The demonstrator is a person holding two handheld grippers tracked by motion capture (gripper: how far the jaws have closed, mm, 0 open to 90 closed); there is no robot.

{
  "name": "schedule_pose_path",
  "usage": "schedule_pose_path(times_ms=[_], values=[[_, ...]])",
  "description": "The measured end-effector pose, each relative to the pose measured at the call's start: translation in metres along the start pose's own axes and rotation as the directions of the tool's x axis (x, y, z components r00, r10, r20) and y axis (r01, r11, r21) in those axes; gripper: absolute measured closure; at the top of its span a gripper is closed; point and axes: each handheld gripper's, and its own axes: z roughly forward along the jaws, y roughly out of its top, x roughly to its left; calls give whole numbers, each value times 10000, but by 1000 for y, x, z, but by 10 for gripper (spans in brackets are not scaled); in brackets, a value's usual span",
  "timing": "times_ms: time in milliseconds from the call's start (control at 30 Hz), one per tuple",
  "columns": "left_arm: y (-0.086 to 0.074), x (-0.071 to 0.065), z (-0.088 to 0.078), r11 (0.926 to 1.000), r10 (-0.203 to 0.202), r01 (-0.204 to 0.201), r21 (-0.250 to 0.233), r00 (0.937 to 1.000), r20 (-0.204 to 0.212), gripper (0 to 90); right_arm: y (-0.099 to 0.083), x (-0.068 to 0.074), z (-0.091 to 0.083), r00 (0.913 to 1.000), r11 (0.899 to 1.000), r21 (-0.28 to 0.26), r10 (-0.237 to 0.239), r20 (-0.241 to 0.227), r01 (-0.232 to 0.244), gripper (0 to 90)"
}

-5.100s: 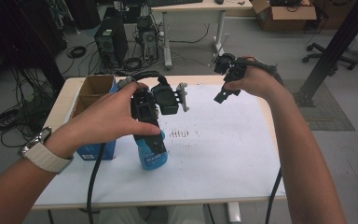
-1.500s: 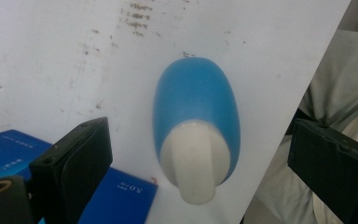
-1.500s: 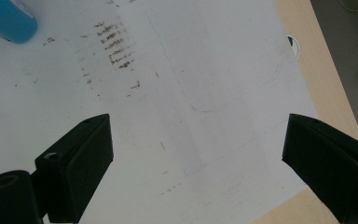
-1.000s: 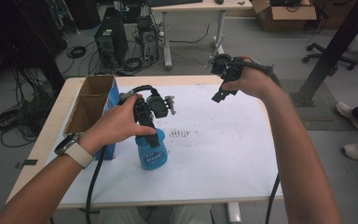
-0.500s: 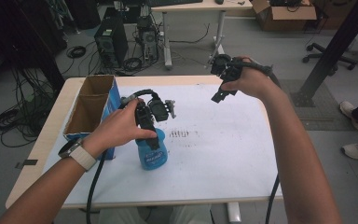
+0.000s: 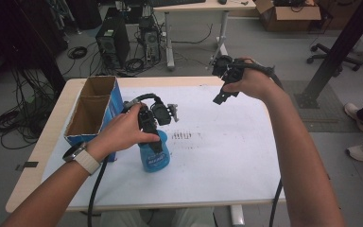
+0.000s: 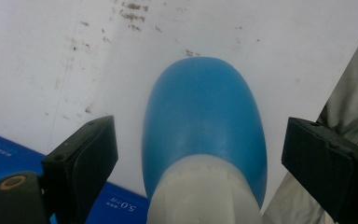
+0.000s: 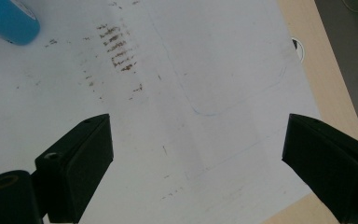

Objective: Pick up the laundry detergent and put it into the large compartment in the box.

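A: Blue bottle (image 6: pixel 154 153) orientation?
B: Upright on white table (image 6: pixel 227 156), long axis vertical, white neck up, just beside blue cardboard box (image 6: pixel 92 109).
A: Left gripper (image 7: pixel 198 154)?
B: Above bottle, jaws just been closing, bottle between them, gaps both sides, no contact.
A: Right gripper (image 8: pixel 198 154)?
B: Jaws wide apart, nothing between, over far table edge.

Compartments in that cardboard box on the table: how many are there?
2. The far compartment sits toward the table's back edge and the near compartment is just behind the left hand. Both are open at the top; their floors are in shadow.
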Motion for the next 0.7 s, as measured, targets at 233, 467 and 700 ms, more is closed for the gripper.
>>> schedule_pose_path(times_ms=[233,467,700], values=[[0,1,2,10000,-52,52,28,9999,97,145,-1,0,-1,10000,10000,-32,-40,16,40,84],[1,1,4,9999,-84,83,56,10000,51,177,-3,-1,0,10000,10000,-65,6,-5,-6,88],[1,1,4,9999,-150,150,40,9999,72,213,-5,-1,0,10000,10000,-91,30,-28,-30,92]])
